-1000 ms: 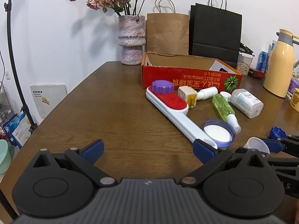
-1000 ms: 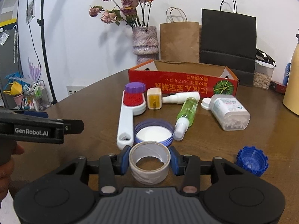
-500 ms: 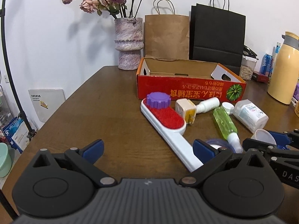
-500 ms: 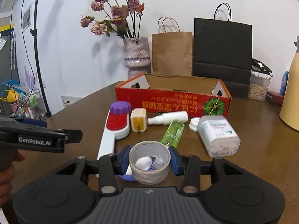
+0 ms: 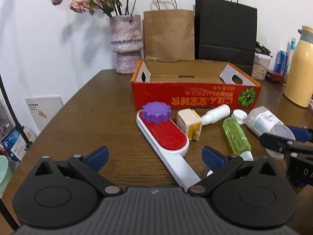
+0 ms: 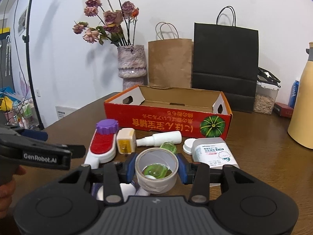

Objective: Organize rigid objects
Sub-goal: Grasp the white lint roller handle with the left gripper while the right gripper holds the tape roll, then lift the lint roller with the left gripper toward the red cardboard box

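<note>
Right wrist view: the right gripper [image 6: 156,169] is held above the tabletop [image 6: 264,156], its blue-padded fingers [image 6: 130,166] closed on a roll of tape [image 6: 156,173] whose open core faces the camera. Through the core a green bottle [image 6: 167,147] shows, lying on the tabletop below. Behind the roll, from left to right, lie a white lint brush [image 6: 102,146] with a red pad, a purple cap [image 6: 107,126] resting on its far end, a white and yellow plug adapter [image 6: 126,141], a white spray bottle [image 6: 159,138] on its side, a white cap [image 6: 189,145] and a white labelled bottle [image 6: 212,152] on its side. A red cardboard box [image 6: 168,123], open at the top, stands just behind this row. Behind the box stand a vase [image 6: 132,64] of dried flowers, a brown paper bag [image 6: 169,62] and a black paper bag [image 6: 225,66].

Left wrist view: the left gripper [image 5: 155,155] has its fingers [image 5: 97,154] spread wide with nothing between them, low over the tabletop, and the brush handle runs toward its right finger. The right gripper with the tape roll [image 5: 283,135] shows at the right edge, in front of the white labelled bottle. A yellow thermos [image 5: 299,68] stands at far right.
</note>
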`<move>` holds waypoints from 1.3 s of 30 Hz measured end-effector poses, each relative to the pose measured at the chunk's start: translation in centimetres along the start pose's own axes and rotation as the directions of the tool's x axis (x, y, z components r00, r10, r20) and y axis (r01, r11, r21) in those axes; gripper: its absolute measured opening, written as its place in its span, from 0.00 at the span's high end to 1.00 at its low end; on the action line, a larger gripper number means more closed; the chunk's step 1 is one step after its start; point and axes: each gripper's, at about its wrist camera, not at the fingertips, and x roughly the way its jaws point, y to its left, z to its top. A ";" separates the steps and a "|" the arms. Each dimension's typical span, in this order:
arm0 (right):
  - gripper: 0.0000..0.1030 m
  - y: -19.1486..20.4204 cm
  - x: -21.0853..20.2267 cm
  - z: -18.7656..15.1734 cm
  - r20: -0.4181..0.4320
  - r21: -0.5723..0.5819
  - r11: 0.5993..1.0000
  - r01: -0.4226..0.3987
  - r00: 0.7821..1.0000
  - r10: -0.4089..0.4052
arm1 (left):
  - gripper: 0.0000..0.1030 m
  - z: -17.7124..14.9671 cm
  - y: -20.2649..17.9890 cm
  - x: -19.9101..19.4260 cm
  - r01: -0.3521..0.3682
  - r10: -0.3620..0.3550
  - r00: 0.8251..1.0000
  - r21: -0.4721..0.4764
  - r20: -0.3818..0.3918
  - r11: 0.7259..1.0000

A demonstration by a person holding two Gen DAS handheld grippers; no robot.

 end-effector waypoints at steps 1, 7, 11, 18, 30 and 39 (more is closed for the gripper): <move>0.59 -0.1 0.2 0.0 -0.002 0.000 1.000 0.002 1.000 -0.002 | 0.00 -0.1 -0.1 0.4 -0.003 0.003 1.000 -0.003 -0.009 1.000; 0.59 -0.6 0.8 -0.2 -0.010 0.001 1.000 0.000 1.000 0.000 | 0.00 0.0 -1.0 2.4 -0.045 0.045 0.998 -0.007 -0.048 0.999; 0.59 -0.7 1.0 -0.3 -0.010 0.009 1.000 0.001 1.000 -0.001 | 0.00 0.7 -1.5 4.1 -0.092 0.091 0.995 -0.005 -0.051 0.996; 0.59 -1.2 1.5 -0.6 -0.013 0.029 1.000 0.005 1.000 -0.005 | 0.00 1.1 -2.1 7.6 -0.121 0.121 0.989 0.003 -0.088 0.993; 0.59 -1.3 1.6 -0.8 -0.014 0.035 0.999 0.018 1.000 -0.017 | 0.40 0.4 -2.0 7.6 -0.061 0.065 0.996 0.053 -0.067 0.997; 0.59 -1.0 1.7 -0.9 -0.011 0.026 0.999 0.033 0.999 -0.033 | 0.41 -1.5 -2.6 3.5 -0.147 0.128 0.988 0.288 0.083 0.946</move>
